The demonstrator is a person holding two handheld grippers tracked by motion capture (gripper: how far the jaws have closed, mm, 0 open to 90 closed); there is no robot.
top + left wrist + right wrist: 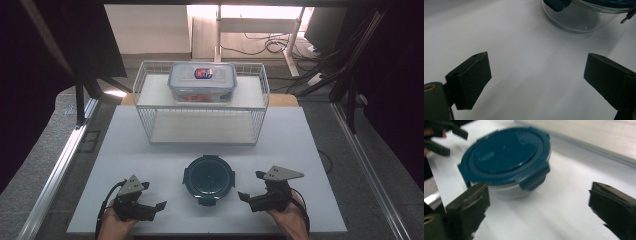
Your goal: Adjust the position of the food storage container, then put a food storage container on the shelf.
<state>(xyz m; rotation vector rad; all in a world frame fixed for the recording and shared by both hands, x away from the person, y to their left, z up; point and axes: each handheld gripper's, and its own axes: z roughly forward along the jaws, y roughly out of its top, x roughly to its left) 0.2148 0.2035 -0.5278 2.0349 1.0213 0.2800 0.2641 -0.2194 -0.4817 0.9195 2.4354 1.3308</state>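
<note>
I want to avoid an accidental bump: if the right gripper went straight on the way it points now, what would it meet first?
Most likely the round container with the blue lid. It sits just ahead of the right gripper, whose open jaws have nothing between them, though slightly to one side, so a glancing hit on its clip is possible.

Round container (pixel 584 17) cut off by top edge in left gripper view, only clear wall and a sliver of blue lid (pixel 599 4) visible. Right gripper view motion-blurred throughout: lid clasps (pixel 534 178) soft, right tool (pixel 536 210) jaws smeared, the right one cropped at frame edge, other hand's left tool (pixel 441 138) clipped at upper left. In high view, label (pixel 203 73) on rectangular box (pixel 202 81) too small to read, contents indistinct; both hands cropped by bottom edge.
</note>
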